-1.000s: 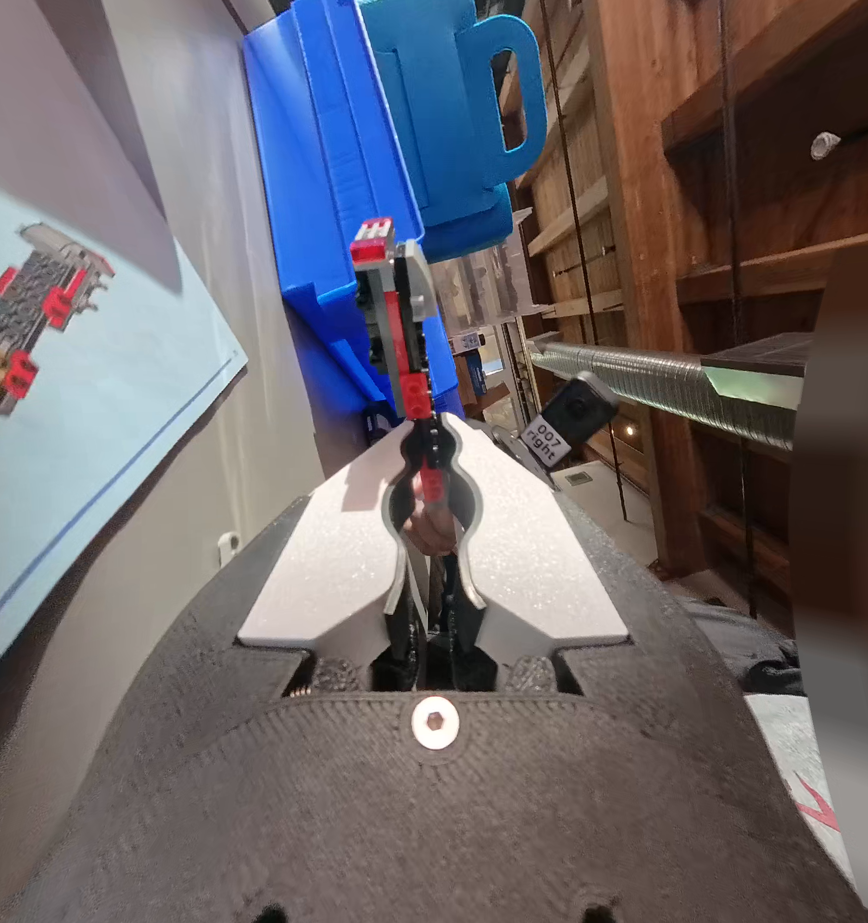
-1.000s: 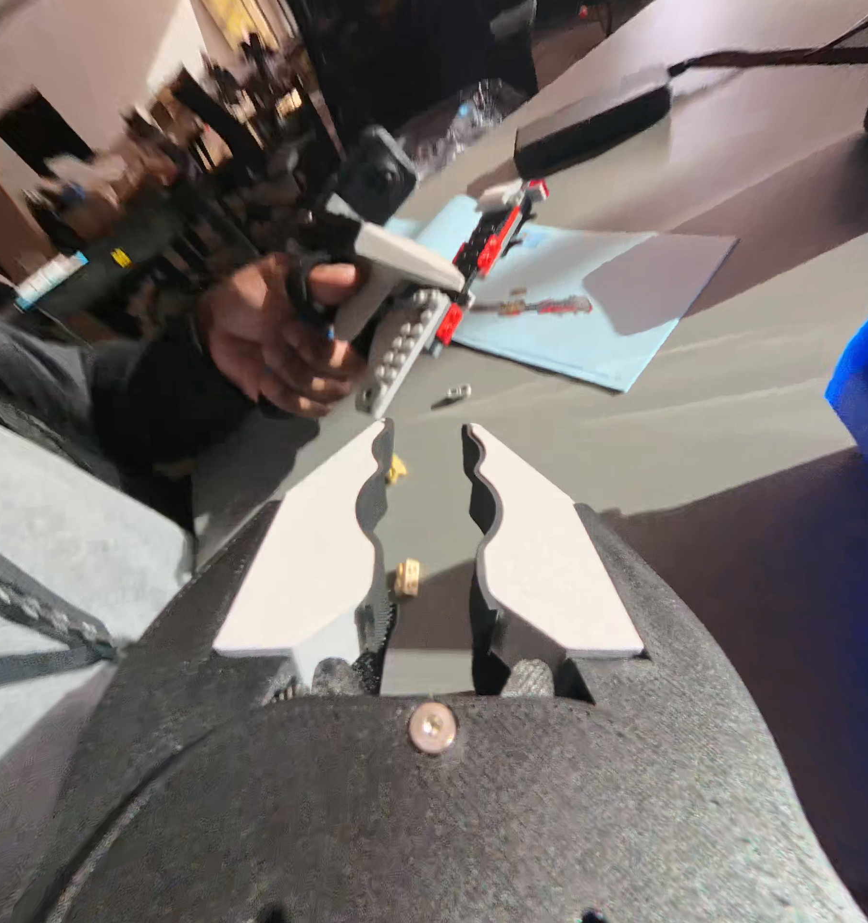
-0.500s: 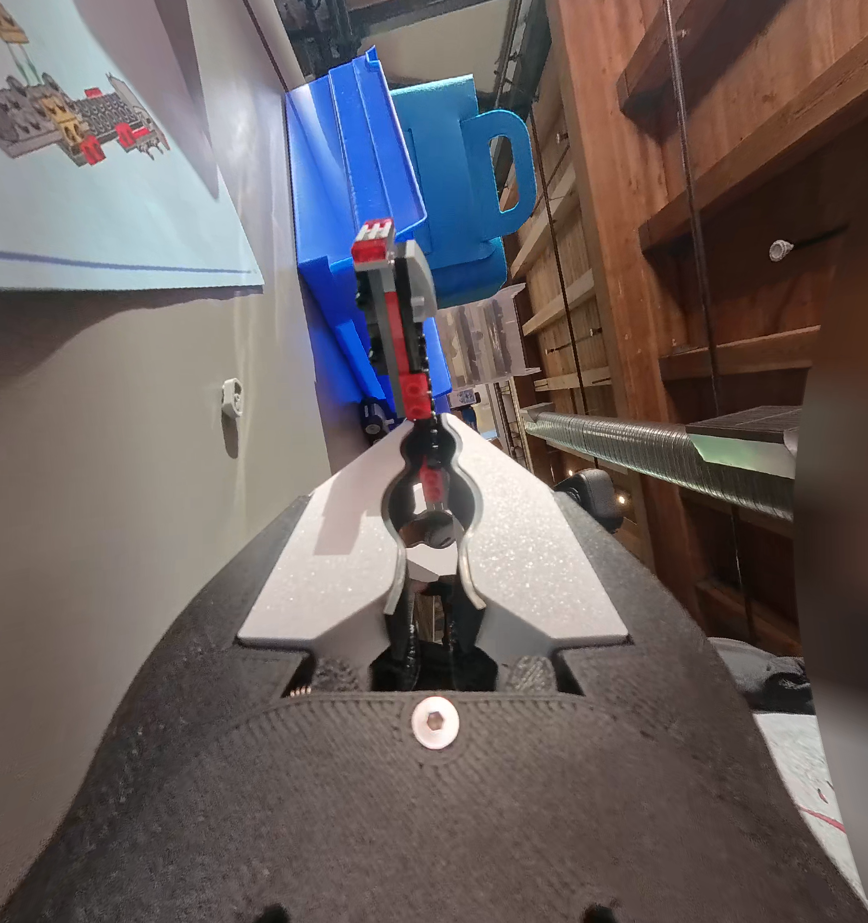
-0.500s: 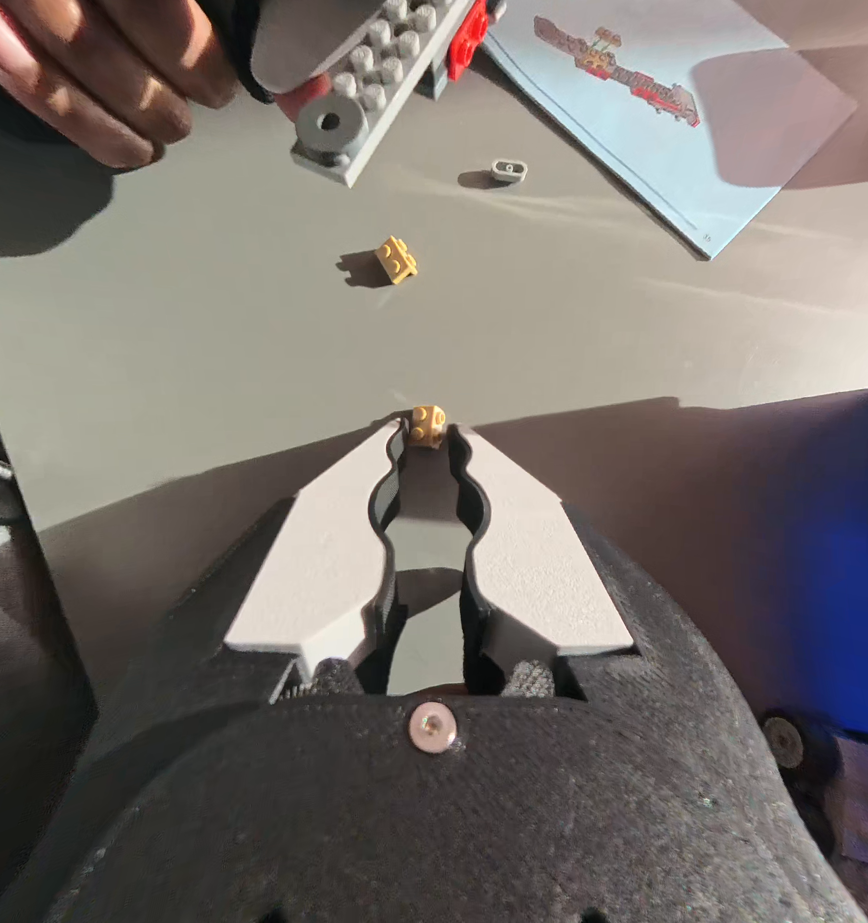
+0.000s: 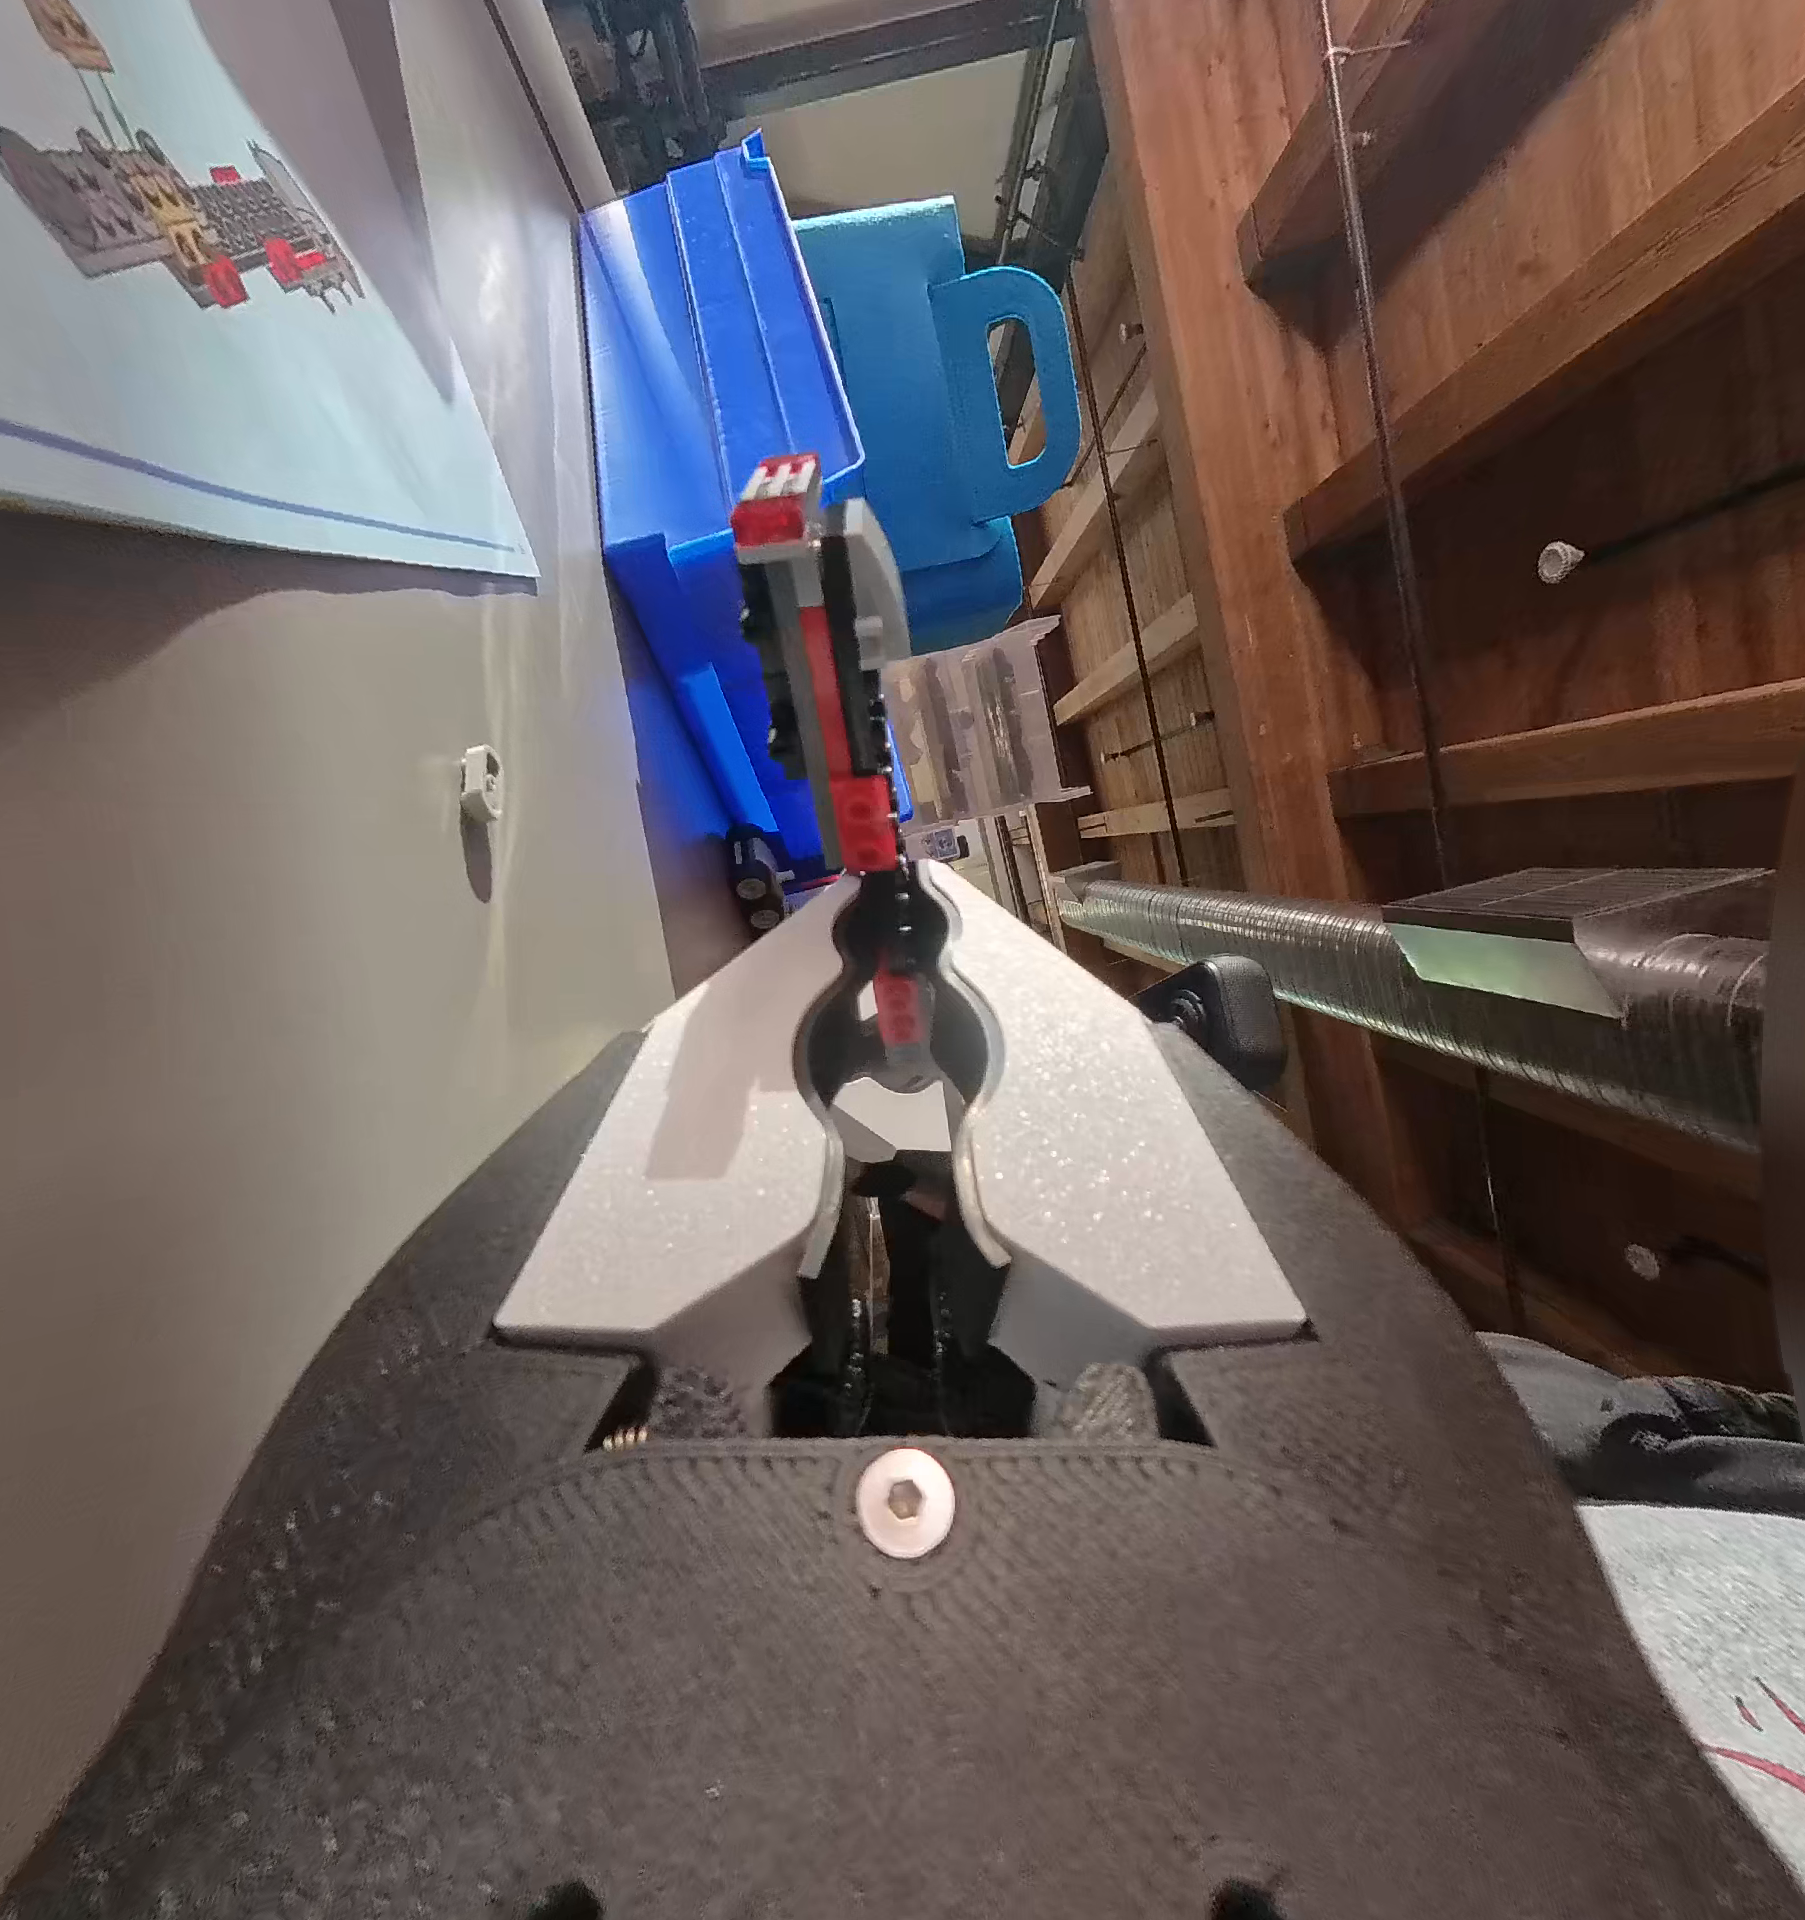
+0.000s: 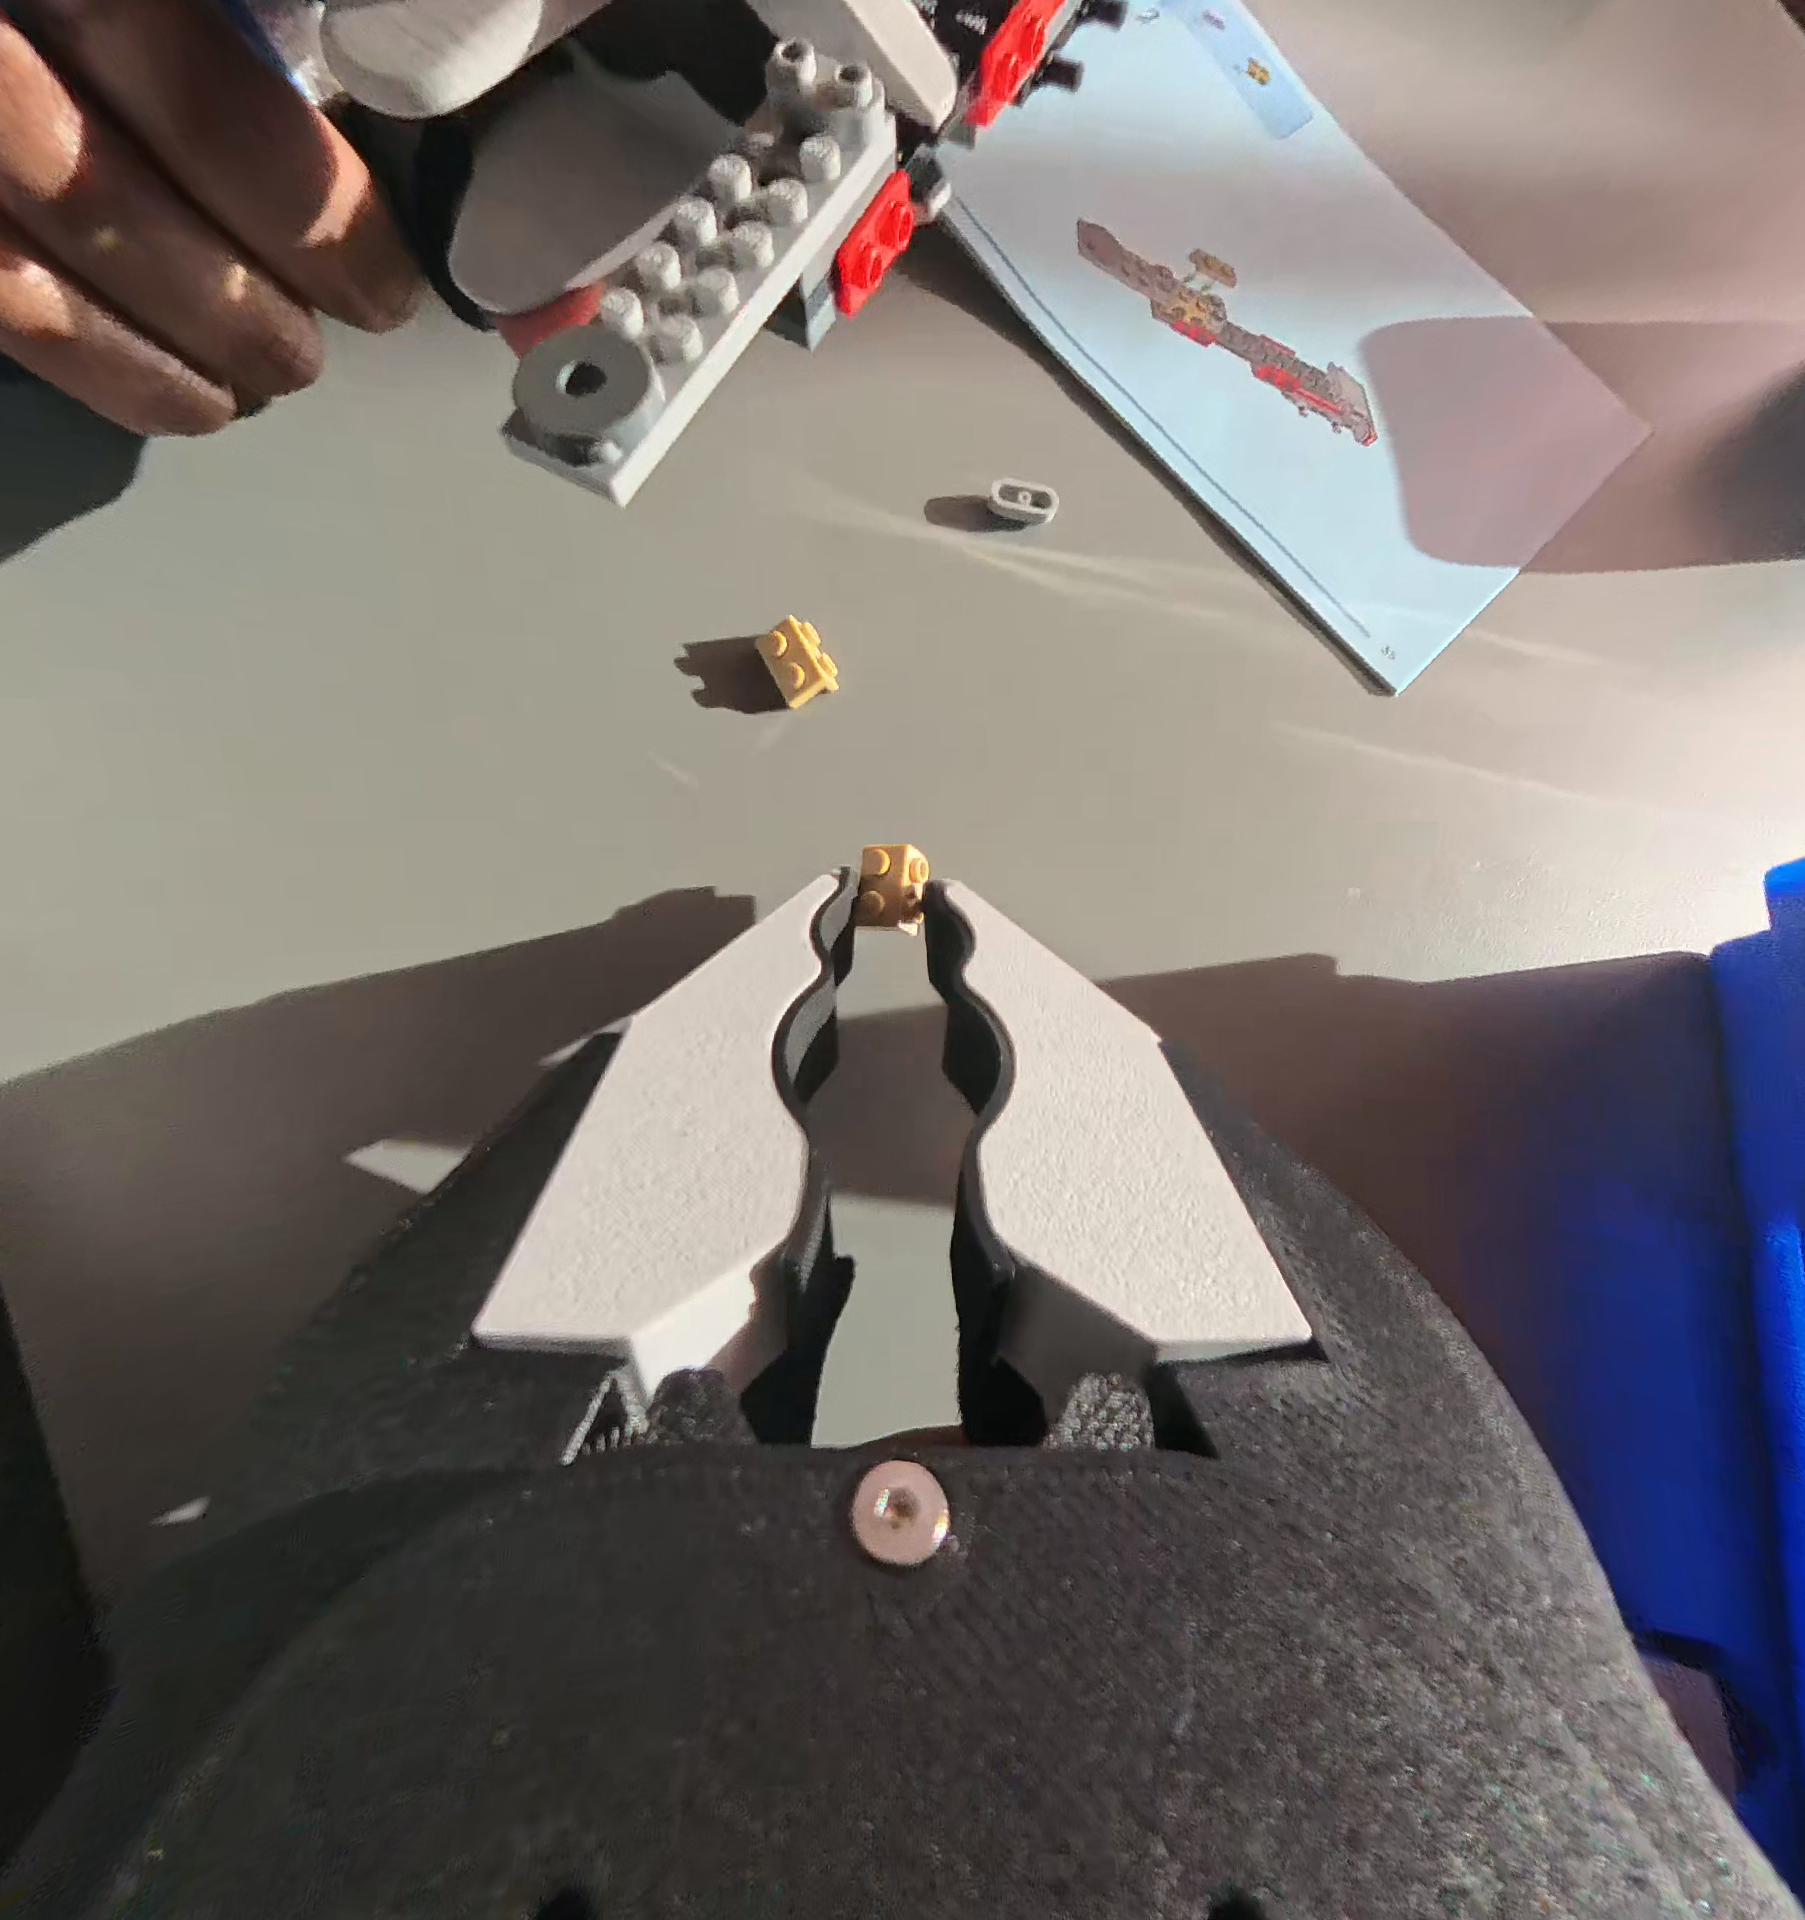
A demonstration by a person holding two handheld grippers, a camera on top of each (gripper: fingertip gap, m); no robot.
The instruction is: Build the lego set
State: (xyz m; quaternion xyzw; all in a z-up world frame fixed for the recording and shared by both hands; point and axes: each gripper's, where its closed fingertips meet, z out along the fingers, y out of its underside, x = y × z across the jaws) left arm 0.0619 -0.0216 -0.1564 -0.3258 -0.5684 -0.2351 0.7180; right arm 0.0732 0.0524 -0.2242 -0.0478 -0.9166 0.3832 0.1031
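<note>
Jaws of my right gripper (image 6: 885,891) pinch a small tan studded brick (image 6: 892,883); the long grey-and-red lego model (image 6: 716,265), clenched in my left gripper (image 5: 882,883), hangs at eleven o'clock, nearer than the tabletop (image 6: 358,727).

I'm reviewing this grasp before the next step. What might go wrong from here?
1. The right gripper pinches the small tan studded brick only at its very fingertips; it may slip or twist out.
2. The left gripper clamps the long grey-and-red lego assembly by one end, so pressing the brick on could lever it loose.
3. The second tan brick and small grey piece lie loose on the grey table, easily knocked.
</note>
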